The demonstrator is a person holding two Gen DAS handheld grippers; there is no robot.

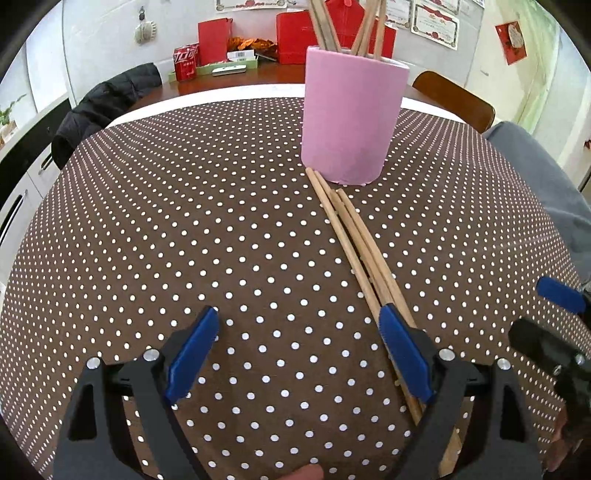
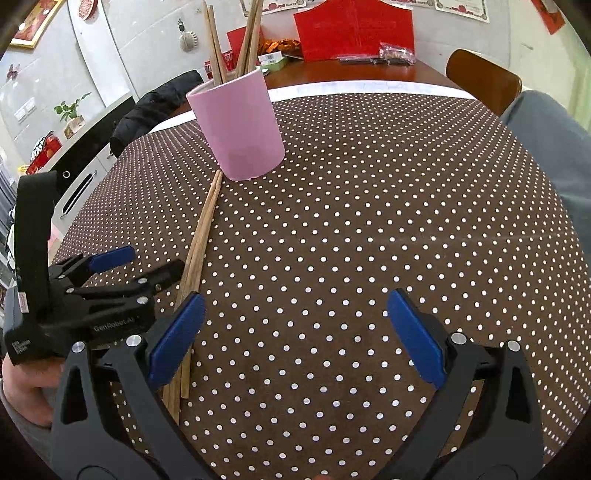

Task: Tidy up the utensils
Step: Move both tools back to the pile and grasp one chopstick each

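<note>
A pink cup (image 1: 352, 118) (image 2: 240, 127) stands on the dotted tablecloth and holds several wooden chopsticks (image 1: 328, 26) (image 2: 243, 40) upright. More chopsticks (image 1: 358, 243) (image 2: 197, 243) lie flat in a bundle, tips touching the cup's base. My left gripper (image 1: 299, 328) is open just above the cloth, its right finger over the bundle's near end. My right gripper (image 2: 295, 317) is open too, with the bundle passing under its left finger. Nothing is held by either. The left gripper's body (image 2: 110, 291) shows at the left of the right wrist view.
The brown polka-dot cloth (image 1: 184, 229) covers a round table. A black jacket (image 1: 107, 99) hangs over a chair at the back left, and a wooden chair (image 1: 456, 98) stands at the back right. A grey sleeve (image 2: 550, 147) reaches in from the right. Red boxes (image 2: 354, 29) sit on a far table.
</note>
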